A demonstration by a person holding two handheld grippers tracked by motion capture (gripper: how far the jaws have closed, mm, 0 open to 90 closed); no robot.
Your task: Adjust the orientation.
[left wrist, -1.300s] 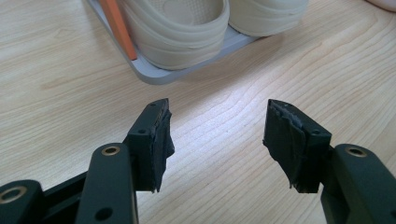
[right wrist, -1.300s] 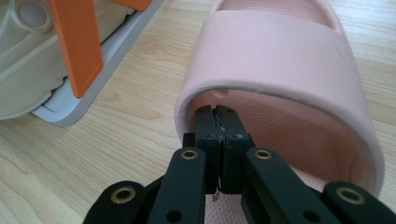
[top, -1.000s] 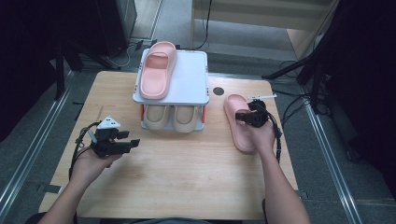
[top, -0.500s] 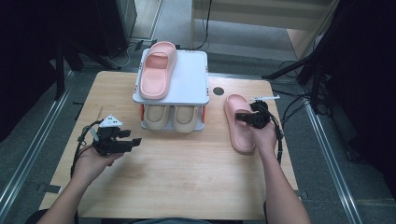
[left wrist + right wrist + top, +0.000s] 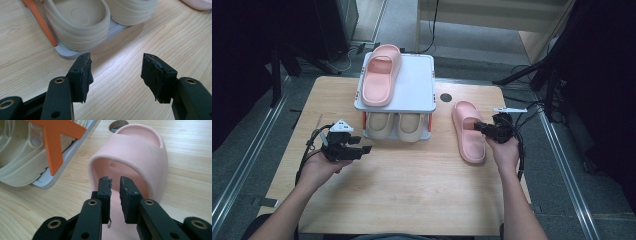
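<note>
Hiding the pink slipper (image 5: 140, 152) heel, slightly parted, empty right hand-held gripper (image 5: 115, 182) jaws.

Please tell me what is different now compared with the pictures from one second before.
The right gripper, over the pink rubber slipper on the wooden table, has just been opening its jaws; a narrow gap stands between them, nothing in it. The hand pulled back slightly. The slipper itself did not move. The left gripper stayed open over the table, and the white two-level shoe rack with its slippers kept its place.
</note>
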